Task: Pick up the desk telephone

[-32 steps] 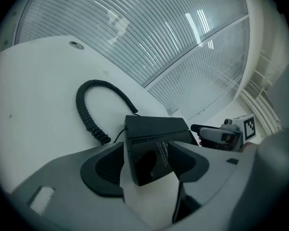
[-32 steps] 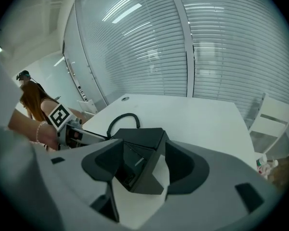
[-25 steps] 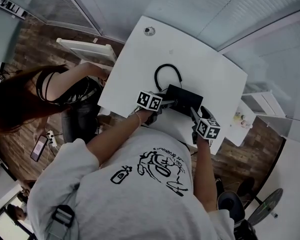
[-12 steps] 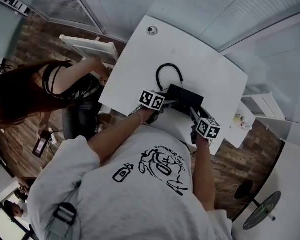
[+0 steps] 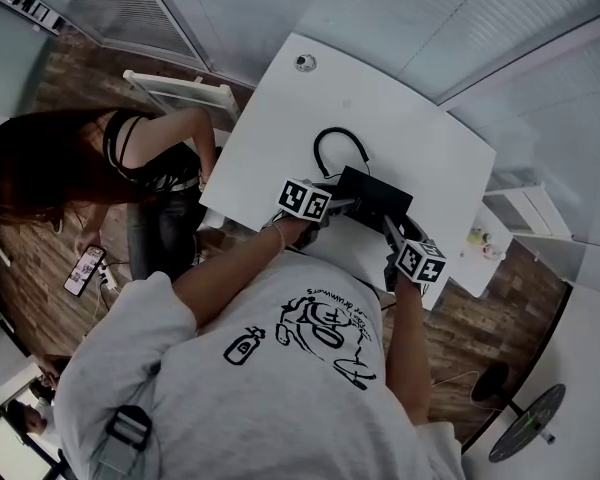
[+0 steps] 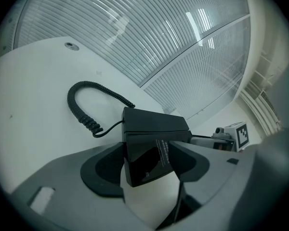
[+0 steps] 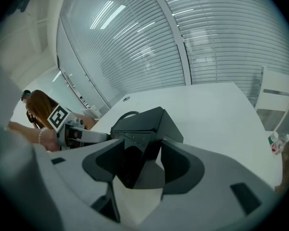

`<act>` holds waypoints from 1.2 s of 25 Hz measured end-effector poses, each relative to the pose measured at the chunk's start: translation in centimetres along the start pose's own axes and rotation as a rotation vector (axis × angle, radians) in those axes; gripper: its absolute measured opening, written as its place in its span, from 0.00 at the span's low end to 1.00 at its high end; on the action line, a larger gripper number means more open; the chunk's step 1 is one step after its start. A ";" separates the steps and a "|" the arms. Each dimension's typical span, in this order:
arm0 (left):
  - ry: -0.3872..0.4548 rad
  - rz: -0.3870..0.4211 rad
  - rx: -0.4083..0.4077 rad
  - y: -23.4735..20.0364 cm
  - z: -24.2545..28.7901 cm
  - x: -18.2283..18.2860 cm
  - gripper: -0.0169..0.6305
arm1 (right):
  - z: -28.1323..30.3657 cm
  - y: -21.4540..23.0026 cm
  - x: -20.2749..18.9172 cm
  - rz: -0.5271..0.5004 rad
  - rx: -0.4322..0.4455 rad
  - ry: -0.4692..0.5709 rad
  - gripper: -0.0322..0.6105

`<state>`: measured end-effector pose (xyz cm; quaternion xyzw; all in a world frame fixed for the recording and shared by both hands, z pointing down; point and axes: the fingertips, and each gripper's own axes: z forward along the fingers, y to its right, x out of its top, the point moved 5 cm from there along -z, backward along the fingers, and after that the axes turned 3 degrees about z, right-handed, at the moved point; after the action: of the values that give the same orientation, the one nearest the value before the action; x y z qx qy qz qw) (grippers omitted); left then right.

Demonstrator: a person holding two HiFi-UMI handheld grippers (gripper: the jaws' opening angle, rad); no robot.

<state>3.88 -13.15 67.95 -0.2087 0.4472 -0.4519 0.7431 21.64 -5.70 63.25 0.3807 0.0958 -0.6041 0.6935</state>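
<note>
Gripping from the left, the left gripper (image 6: 149, 160) has its fingers clenched on one end of the black telephone (image 6: 151, 129), at the white bench's (image 6: 33, 100) near edge. The right gripper (image 7: 137, 165) has its fingers clenched on the other end. The telephone looks rigid, smooth and fairly heavy, with a coiled cord (image 6: 84, 107) trailing, so gripping both ends seems safest.

We see a black desk telephone (image 5: 375, 193) with a black coiled cord (image 5: 316, 148) on a white table (image 5: 410, 118). Brown wood-grain planks pattern the floor (image 5: 25, 308).
</note>
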 end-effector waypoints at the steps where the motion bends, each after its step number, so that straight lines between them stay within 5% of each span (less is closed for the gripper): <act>1: 0.004 0.002 0.000 0.2 -0.3 0.2 0.46 | -0.3 -0.3 0.3 -0.003 0.003 0.009 0.41; 17: 0.069 0.007 0.011 5.6 -6.3 3.3 0.45 | -5.6 -5.1 5.0 0.007 0.074 0.114 0.41; 30: 0.116 0.121 0.038 11.2 -11.3 7.1 0.46 | -11.3 -9.5 9.4 -0.042 0.068 0.204 0.41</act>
<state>1.02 -12.54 50.75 -0.1407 0.4926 -0.4259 0.7457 19.09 -5.43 45.96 0.4613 0.1531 -0.5796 0.6540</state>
